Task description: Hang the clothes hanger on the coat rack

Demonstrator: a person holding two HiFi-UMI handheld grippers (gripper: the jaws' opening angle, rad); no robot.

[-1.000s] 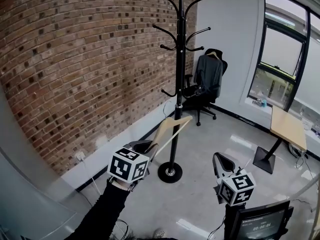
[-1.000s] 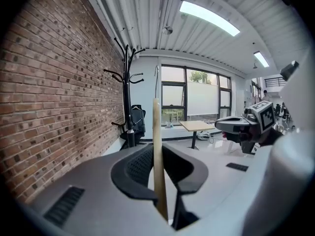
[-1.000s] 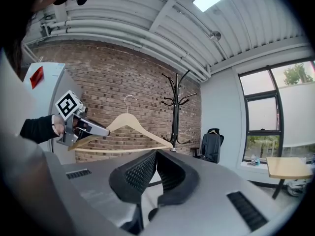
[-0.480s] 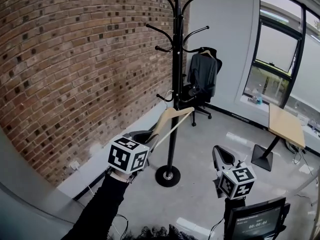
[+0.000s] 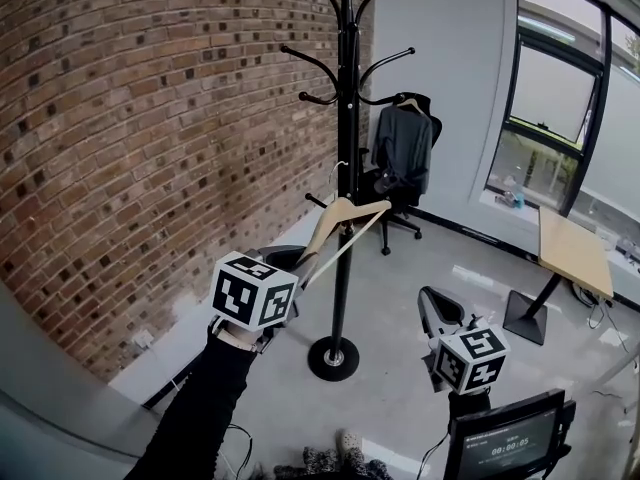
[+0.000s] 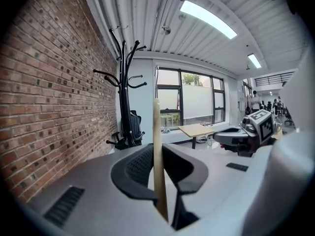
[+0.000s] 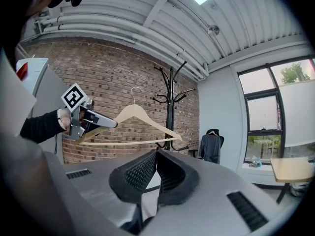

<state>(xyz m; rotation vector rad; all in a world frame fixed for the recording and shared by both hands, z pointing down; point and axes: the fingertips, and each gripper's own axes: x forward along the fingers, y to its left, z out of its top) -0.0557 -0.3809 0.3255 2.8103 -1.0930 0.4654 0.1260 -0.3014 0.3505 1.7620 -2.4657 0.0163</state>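
While the hanger (image 5: 345,218) is not yet hung: left gripper (image 5: 300,258) clamps its end, close to the coat rack (image 5: 347,118).
Right gripper (image 5: 440,313): jaws together, empty.
Remaining: raise hook (image 5: 335,173) onto a peg (image 5: 305,60).

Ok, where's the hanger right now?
Head view, left of centre: the hanger is clamped in the left gripper, close beside the coat rack, not yet hooked.

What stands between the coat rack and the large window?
An office chair with a dark garment hung over it stands between the coat rack and the window, in the head view.
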